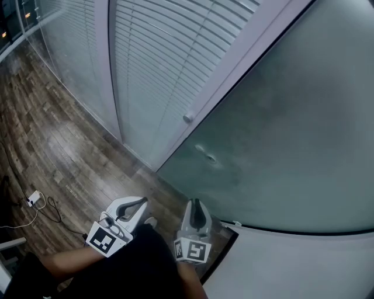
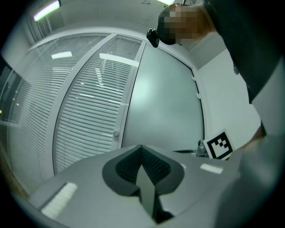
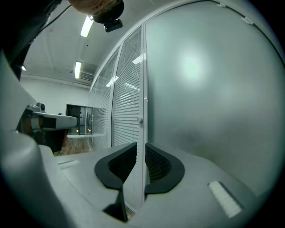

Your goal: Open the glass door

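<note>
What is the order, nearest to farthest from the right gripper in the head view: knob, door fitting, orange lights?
1. Door fitting, on the glass ahead.
2. Knob, on the white frame beyond.
3. Orange lights, far upper left.

The glass door (image 1: pixel 292 128) is big, frosted and grey-green. It stands upright beside the white blinds (image 1: pixel 158 64), with 1 small round fitting (image 1: pixel 207 157) near its edge.

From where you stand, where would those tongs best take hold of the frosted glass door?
Probably the small metal fitting near the free edge of the glass door, approached straight on from the front: the pane is flat and smooth, and only that fitting seems raised.
</note>
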